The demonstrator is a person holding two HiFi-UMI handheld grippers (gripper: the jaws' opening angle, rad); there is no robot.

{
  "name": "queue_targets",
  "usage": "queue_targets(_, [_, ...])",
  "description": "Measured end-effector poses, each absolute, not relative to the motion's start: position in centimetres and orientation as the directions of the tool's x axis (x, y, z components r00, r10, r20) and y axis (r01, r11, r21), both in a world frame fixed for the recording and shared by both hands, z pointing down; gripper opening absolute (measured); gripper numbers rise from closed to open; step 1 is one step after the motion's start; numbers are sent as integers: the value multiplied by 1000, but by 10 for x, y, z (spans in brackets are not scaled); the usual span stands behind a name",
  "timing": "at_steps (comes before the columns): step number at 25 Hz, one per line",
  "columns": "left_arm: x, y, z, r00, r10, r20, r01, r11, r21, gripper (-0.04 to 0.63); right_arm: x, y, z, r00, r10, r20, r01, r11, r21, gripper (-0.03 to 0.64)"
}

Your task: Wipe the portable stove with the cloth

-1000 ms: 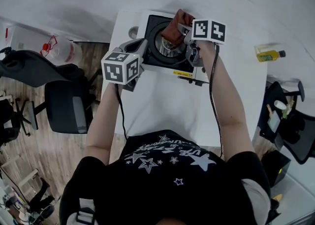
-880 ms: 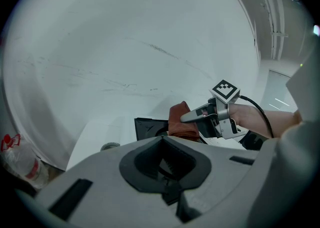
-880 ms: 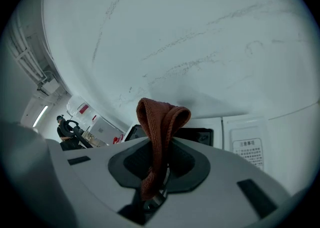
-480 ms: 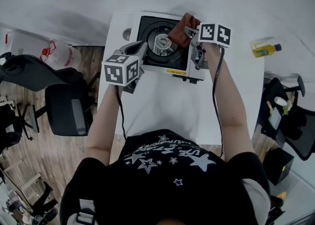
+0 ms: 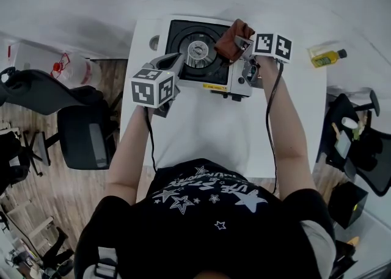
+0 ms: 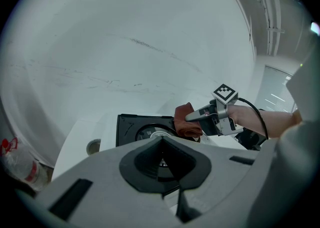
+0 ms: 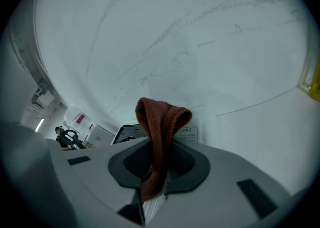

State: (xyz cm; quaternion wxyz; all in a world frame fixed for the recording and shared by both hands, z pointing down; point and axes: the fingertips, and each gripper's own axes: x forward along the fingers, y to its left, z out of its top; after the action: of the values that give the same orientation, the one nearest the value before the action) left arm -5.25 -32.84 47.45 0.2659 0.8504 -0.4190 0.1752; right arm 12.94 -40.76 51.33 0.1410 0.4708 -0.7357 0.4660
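Some of the cloth (image 7: 162,117) hides between jaws of right gripper (image 7: 157,164).

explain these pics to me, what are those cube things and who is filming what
No robot here: a person holds a two-jaw gripper in each hand, and the marker cubes are part of them. The top-down picture comes from a camera on the person's head. The other two cameras ride on the grippers, looking along their jaws. On the white table stands a portable stove. The right gripper is clamped on a brown cloth above the stove's right side. The left gripper is shut and empty, near the stove's left front corner.
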Motion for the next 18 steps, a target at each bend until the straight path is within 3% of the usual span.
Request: queue_targets(18, [-44,-318,466,598,-613,516,-796,-528,296,8,181,-395,512,-458,-603,653,-835,40,-549,67])
